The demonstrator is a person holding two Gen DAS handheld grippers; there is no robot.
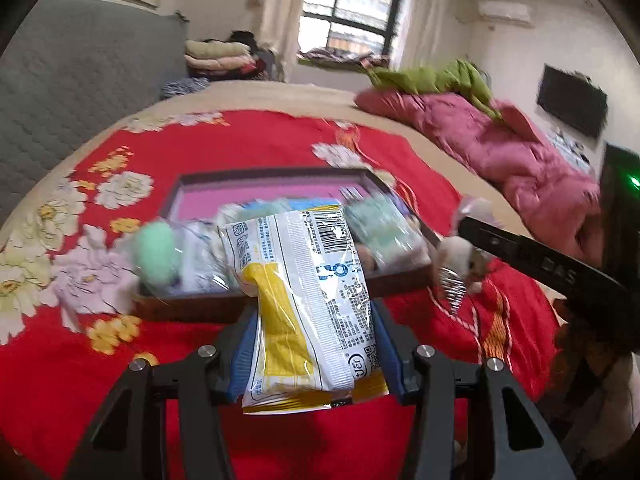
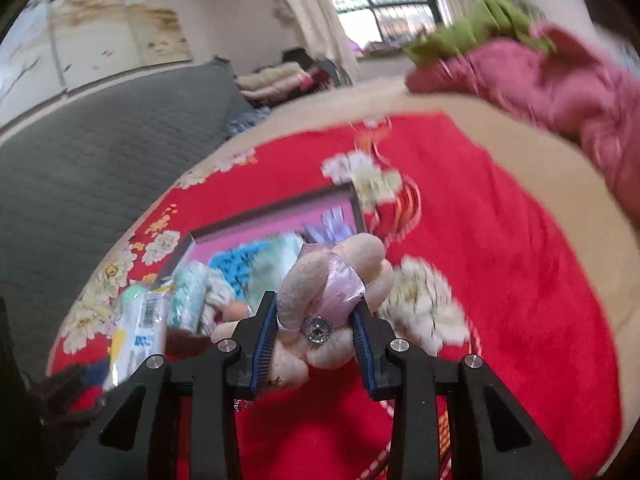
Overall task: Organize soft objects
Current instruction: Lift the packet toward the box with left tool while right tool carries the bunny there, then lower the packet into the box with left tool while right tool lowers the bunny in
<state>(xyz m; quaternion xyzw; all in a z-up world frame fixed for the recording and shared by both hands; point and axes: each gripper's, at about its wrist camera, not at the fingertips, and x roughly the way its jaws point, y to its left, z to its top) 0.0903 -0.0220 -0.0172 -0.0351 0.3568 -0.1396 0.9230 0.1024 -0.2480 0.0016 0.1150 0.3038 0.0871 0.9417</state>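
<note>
My left gripper (image 1: pixel 314 312) is shut on a white and yellow snack packet (image 1: pixel 304 300), held above the red bedspread in front of a dark-rimmed box (image 1: pixel 280 176) with a pink floor. The box holds several soft things, among them a green pompom (image 1: pixel 154 256) and a pale green packet (image 1: pixel 380 224). My right gripper (image 2: pixel 316 308) is shut on a cream plush toy (image 2: pixel 320 292) with a lilac ribbon and a gem; in the left wrist view that toy (image 1: pixel 456 256) hangs at the box's right edge. In the right wrist view the snack packet (image 2: pixel 140 332) shows at lower left.
A red floral bedspread (image 1: pixel 260 140) covers the bed. A pink quilt (image 1: pixel 500 140) with a green cloth (image 1: pixel 440 76) on it lies at the far right. A grey padded headboard (image 1: pixel 80 80) stands to the left, folded blankets (image 1: pixel 220 56) beyond, a wall screen (image 1: pixel 572 100) at right.
</note>
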